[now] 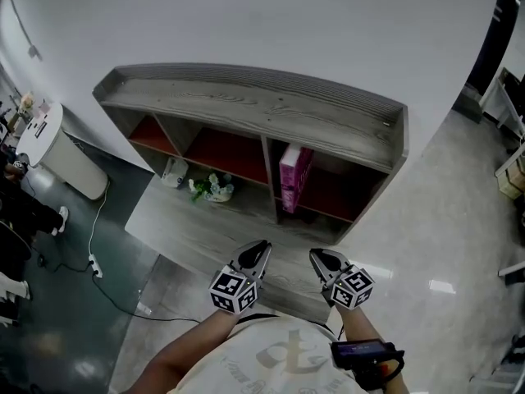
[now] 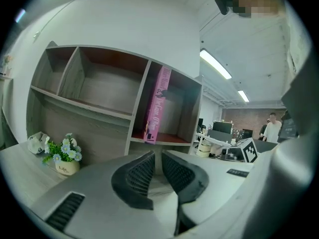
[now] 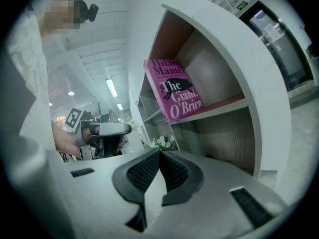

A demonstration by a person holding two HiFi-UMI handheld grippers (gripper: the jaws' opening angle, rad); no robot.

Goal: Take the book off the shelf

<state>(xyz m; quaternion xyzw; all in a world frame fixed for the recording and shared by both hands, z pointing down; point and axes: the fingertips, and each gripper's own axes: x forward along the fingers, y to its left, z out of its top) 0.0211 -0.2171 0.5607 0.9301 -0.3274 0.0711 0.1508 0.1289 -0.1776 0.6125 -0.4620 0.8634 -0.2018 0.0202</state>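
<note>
Inside the right-hand compartment of the shelf (image 1: 271,109), the book (image 1: 294,175) stands upright on the red compartment floor, just beside the divider that closes this compartment on its left. Its cover and spine are pink, and the right gripper view shows the title "The Giant, O'Brien". The middle and left-hand compartments hold nothing that can be seen.

Below the compartments, a grey ledge (image 1: 193,224) juts forward from the shelf. A small flower pot (image 2: 65,159) with pale blue blossoms sits on it below the middle compartment. A crumpled white object (image 2: 36,142), too unclear to name, lies on the ledge just to the pot's left.

Both grippers hover side by side at the front edge of this ledge and point toward the shelf, well apart from the book. The left gripper (image 2: 157,156) sits below the divider at the book's left. Its jaws stand a narrow slit apart and nothing lies between the ribbed pads. The right gripper (image 3: 159,153) sits below the book's compartment, with its jaw tips brought together on nothing. Each gripper carries a marker cube (image 1: 232,292) at its rear, nearest the person.

Left of the shelf, on the floor, stands a white cylindrical bin (image 1: 61,154).
</note>
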